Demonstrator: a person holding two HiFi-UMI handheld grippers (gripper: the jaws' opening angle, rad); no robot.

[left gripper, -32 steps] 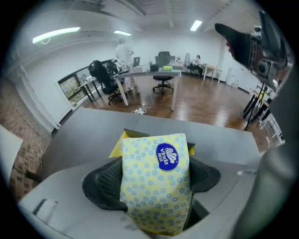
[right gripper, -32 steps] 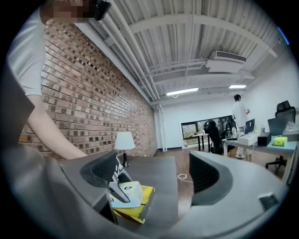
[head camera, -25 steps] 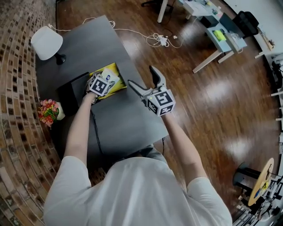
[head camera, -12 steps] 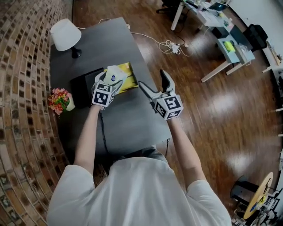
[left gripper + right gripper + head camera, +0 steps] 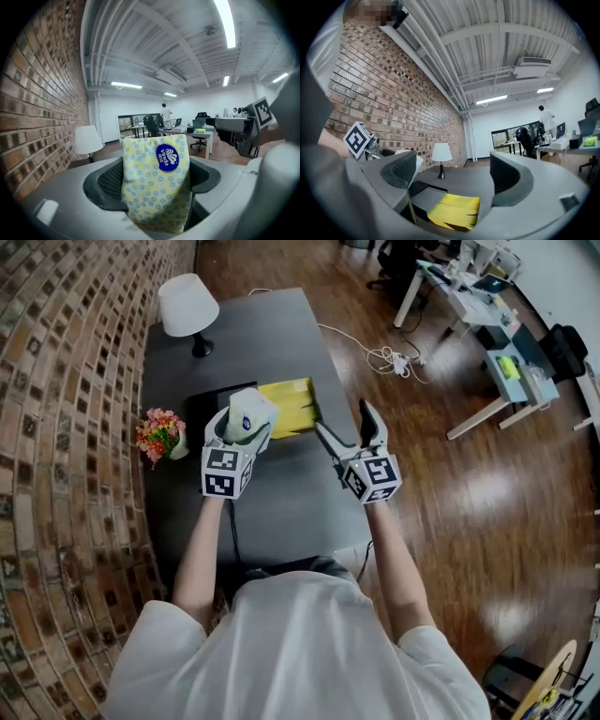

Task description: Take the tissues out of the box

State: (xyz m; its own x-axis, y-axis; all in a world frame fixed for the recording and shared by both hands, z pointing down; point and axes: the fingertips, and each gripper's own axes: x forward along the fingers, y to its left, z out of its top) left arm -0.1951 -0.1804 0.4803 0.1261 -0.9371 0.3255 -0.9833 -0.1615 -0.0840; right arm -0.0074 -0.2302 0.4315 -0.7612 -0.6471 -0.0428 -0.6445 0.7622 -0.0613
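My left gripper (image 5: 246, 424) is shut on a tissue pack (image 5: 249, 415), pale yellow with blue dots and a round blue logo. It holds the pack up above the grey table (image 5: 281, 512). In the left gripper view the pack (image 5: 157, 183) stands upright between the dark pads (image 5: 110, 180). The yellow box (image 5: 292, 407) lies flat on the table just right of the pack, also seen in the right gripper view as the yellow box (image 5: 454, 211). My right gripper (image 5: 344, 420) hovers open beside the box's right end with nothing between its jaws.
A black flat case (image 5: 208, 405) lies under and left of the box. A white lamp (image 5: 187, 304) stands at the table's far end, a small pot of flowers (image 5: 159, 433) at its left edge by the brick wall. Cables (image 5: 394, 358) and desks (image 5: 511, 371) are on the wooden floor to the right.
My left gripper has lifted the tissue pack up and away from the yellow box. The right gripper stayed open beside the box. The head view has swung toward the table.
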